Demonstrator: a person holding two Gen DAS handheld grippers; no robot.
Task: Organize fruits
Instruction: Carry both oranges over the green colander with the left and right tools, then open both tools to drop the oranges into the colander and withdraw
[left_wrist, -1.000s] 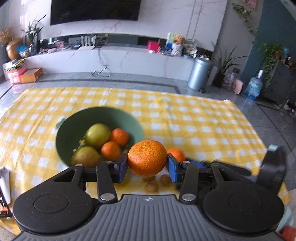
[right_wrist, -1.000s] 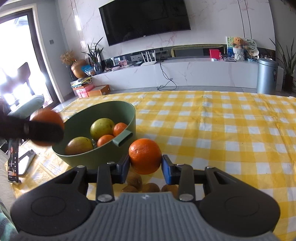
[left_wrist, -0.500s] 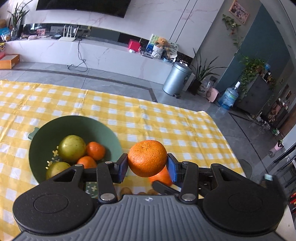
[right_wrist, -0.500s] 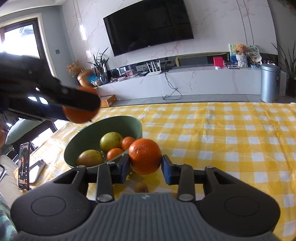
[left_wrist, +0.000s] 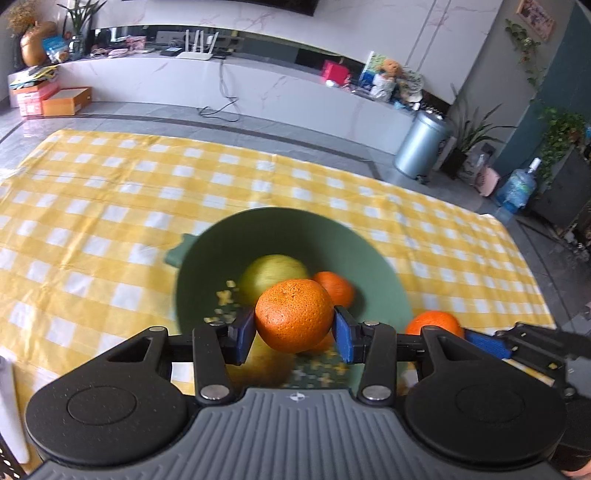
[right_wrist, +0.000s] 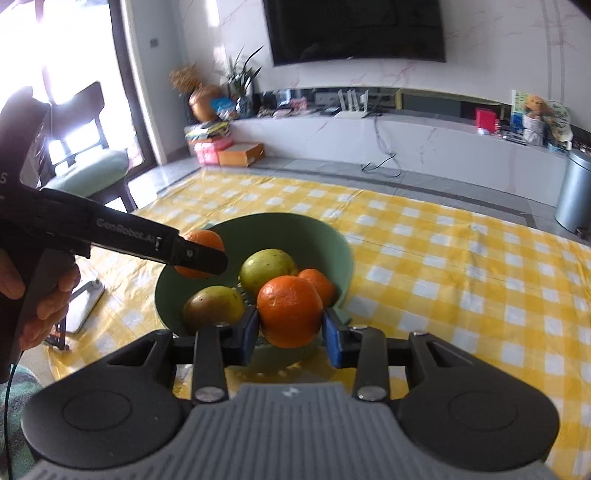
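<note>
Checked tablecloth (left_wrist: 110, 206); fruit-filled green bowl (left_wrist: 295, 236)

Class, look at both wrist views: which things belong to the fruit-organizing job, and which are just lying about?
Part of the job:
left tool gripping an orange
right tool gripping a second orange
green bowl holding a pale green fruit and a tangerine

Just lying about:
steel bin
water jug
orange box
teddy bear
</note>
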